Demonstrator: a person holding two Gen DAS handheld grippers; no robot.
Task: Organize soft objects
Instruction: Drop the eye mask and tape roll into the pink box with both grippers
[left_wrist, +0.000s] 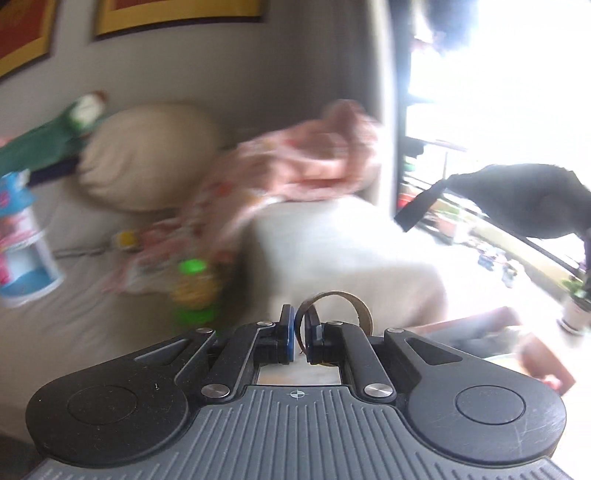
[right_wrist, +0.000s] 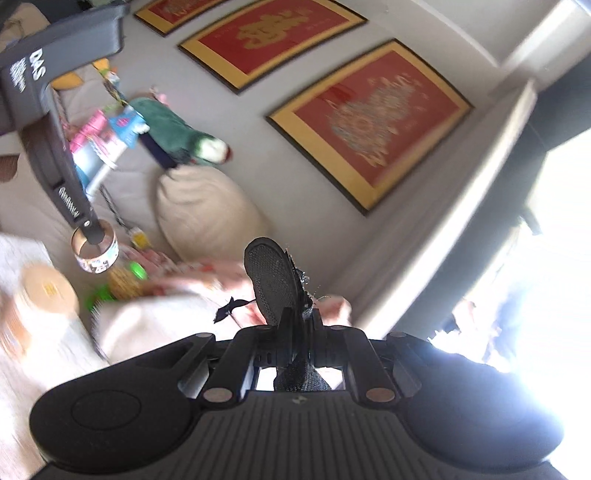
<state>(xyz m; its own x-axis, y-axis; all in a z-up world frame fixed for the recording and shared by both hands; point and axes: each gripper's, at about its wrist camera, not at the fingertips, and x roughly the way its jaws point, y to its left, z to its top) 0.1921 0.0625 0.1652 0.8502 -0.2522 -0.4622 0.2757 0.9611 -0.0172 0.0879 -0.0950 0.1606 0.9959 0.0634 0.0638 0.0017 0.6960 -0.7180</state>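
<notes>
My left gripper (left_wrist: 300, 334) is shut on the wall of a brown tape roll (left_wrist: 345, 302) and holds it in the air above the beige sofa (left_wrist: 74, 314); the roll also shows in the right wrist view (right_wrist: 95, 251). My right gripper (right_wrist: 300, 325) is shut on a black mesh fabric piece (right_wrist: 273, 280), which also shows at the right of the left wrist view (left_wrist: 524, 199). A pink patterned cloth (left_wrist: 314, 155), a beige pillow (left_wrist: 147, 155) and a green plush toy (left_wrist: 48, 140) lie on the sofa.
A green-capped bottle (left_wrist: 194, 288) and a blue-and-white package (left_wrist: 22, 240) lie on the sofa seat. Framed red pictures (right_wrist: 373, 118) hang on the wall. A bright window (left_wrist: 498, 92) is to the right. A round cardboard box (right_wrist: 48, 291) is at the left.
</notes>
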